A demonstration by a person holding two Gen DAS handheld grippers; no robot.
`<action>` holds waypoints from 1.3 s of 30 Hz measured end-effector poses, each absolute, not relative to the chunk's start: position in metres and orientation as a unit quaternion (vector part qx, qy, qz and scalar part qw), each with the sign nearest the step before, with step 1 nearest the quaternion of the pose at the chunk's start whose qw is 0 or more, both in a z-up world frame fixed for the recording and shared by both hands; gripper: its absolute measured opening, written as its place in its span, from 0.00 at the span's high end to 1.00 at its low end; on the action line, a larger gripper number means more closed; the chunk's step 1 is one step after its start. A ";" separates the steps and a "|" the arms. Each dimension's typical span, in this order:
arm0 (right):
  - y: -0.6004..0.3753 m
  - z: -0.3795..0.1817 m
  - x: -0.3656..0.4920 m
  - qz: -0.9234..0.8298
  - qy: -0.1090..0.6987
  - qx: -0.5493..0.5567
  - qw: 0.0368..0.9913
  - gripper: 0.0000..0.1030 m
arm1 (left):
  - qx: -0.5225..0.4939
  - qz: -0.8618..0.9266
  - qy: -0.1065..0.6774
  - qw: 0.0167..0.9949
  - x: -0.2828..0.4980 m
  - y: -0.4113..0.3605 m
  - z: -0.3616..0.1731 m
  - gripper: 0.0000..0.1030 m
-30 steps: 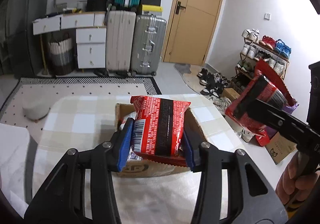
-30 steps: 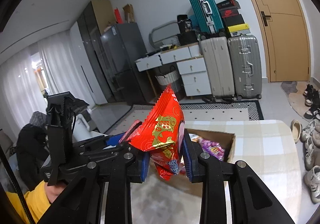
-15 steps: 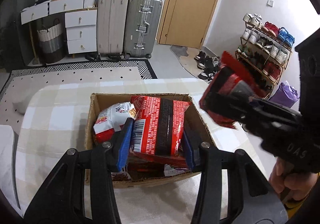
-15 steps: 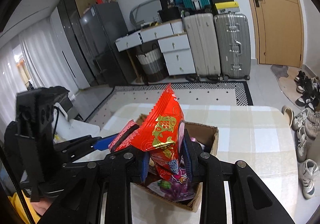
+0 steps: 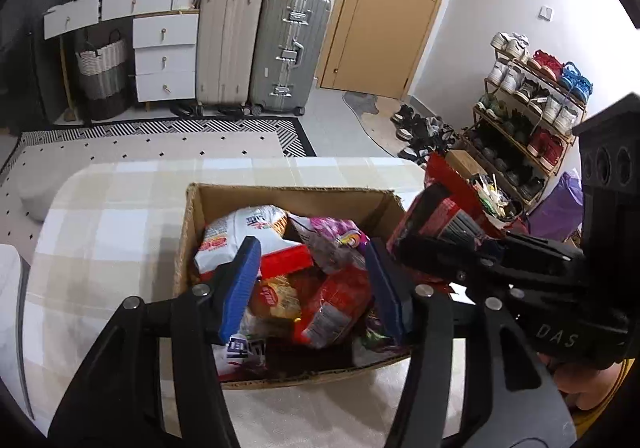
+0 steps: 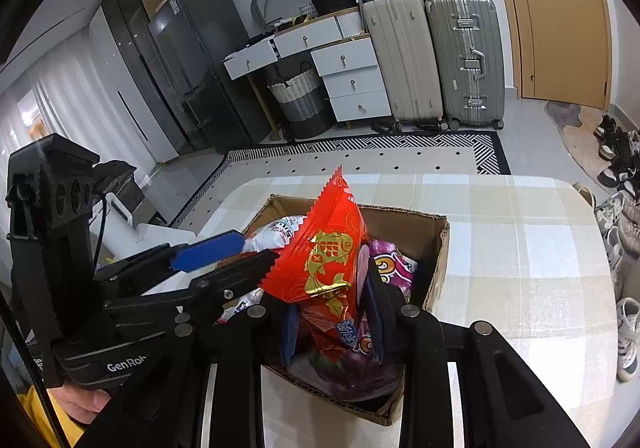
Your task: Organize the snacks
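A cardboard box [image 5: 288, 197] full of snack packets stands on the checked tablecloth; it also shows in the right wrist view [image 6: 439, 248]. My left gripper [image 5: 314, 284] is open and empty just above the box, over a red packet [image 5: 340, 304] lying among the others. My right gripper [image 6: 332, 312] is shut on a red packet with a gold fish print [image 6: 326, 260], held upright over the box's near right side. That gripper and its packet [image 5: 440, 216] show at the right of the left wrist view.
The table [image 5: 100, 208] carries a beige checked cloth and ends at rounded edges. Beyond it are a rug, white drawers [image 5: 164, 48], suitcases [image 5: 288, 48], a door and a shoe rack [image 5: 528, 116]. A white-and-red packet [image 5: 240, 232] lies at the box's left.
My left gripper has opened and let the red-and-black packet drop into the box. Both grippers have come down closer over the box, the right one still holding its packet.
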State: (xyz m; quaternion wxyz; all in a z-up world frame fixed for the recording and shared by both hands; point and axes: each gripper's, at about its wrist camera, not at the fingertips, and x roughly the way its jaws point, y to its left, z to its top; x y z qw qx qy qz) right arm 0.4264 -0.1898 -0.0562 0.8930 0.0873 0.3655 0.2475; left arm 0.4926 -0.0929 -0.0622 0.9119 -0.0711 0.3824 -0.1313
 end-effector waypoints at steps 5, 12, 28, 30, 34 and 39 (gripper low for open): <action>-0.189 -0.059 0.424 0.247 0.371 0.087 0.891 0.72 | -0.078 -0.125 0.369 0.918 0.483 -0.081 -0.057 0.39; -0.186 -0.065 0.424 0.239 0.388 0.076 0.887 0.72 | -0.066 -0.106 0.362 0.924 0.446 -0.067 -0.047 0.30; -0.192 -0.047 0.411 0.227 0.366 0.078 0.899 0.50 | -0.037 -0.072 0.345 0.935 0.392 -0.067 -0.009 0.21; -0.195 -0.043 0.407 0.225 0.361 0.082 0.901 0.50 | -0.035 -0.069 0.344 0.936 0.384 -0.067 -0.004 0.21; -0.201 -0.033 0.395 0.223 0.351 0.089 0.905 0.50 | -0.032 -0.064 0.337 0.939 0.367 -0.066 0.011 0.21; -0.203 -0.006 0.366 0.224 0.323 0.082 0.916 0.50 | -0.030 -0.059 0.316 0.946 0.338 -0.066 0.040 0.19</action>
